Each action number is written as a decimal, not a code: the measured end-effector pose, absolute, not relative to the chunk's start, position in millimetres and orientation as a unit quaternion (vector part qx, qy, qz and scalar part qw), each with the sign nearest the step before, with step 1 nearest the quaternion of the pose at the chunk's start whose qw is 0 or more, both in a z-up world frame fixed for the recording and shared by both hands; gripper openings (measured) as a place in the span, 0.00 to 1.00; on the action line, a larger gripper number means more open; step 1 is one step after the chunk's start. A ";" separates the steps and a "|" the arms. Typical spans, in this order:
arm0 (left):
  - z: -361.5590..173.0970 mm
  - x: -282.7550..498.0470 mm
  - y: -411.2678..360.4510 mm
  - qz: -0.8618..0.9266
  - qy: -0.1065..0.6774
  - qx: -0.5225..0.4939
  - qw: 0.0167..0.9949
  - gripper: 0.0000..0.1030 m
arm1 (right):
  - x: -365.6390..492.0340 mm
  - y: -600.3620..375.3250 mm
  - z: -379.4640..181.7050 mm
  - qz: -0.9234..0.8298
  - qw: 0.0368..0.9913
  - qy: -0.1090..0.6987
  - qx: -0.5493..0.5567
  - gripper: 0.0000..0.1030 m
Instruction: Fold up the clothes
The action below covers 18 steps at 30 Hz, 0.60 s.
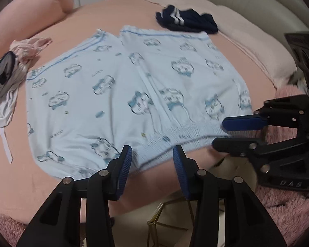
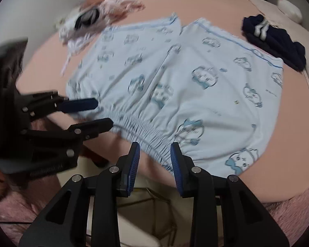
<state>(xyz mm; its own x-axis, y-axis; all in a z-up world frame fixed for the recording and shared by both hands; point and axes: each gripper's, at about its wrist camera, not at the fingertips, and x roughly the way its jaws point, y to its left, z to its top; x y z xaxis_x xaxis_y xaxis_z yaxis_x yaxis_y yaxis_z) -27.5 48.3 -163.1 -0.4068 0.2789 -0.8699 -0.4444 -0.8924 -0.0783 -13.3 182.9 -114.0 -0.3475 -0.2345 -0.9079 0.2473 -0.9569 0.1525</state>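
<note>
the light blue printed shorts [image 1: 121,94] are laid out flat on the pink bed [image 1: 51,185], both legs spread toward the far side and the gathered waistband [image 1: 187,135] lying at the near edge — no fold is seen in them yet, so by the look of it only the spreading is done and the folding itself is left. the left gripper [image 1: 152,170] is held over the near edge with its jaws spread; nothing is pinched between them, and the cloth is merely seen past them. the right gripper [image 2: 154,168] is likewise parted at the waistband's other end, its pads not pressed on the fabric. a dark navy garment [image 1: 187,20] is left crumpled on the far side, well apart from the shorts, and a small heap of pale pink and white clothes [image 1: 16,65] is seen by one leg — these too appear unfolded. most of the task is judged to remain.
</note>
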 end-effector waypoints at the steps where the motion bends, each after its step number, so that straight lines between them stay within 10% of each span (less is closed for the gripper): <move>1: -165.1 -28.6 48.4 0.834 0.084 -0.501 0.215 0.42 | -12.2 185.6 -117.8 -0.818 0.146 0.003 0.557 0.30; 18: -165.3 -27.5 64.6 0.843 0.136 -0.477 0.211 0.19 | -18.9 183.9 -129.7 -0.831 0.138 0.032 0.538 0.31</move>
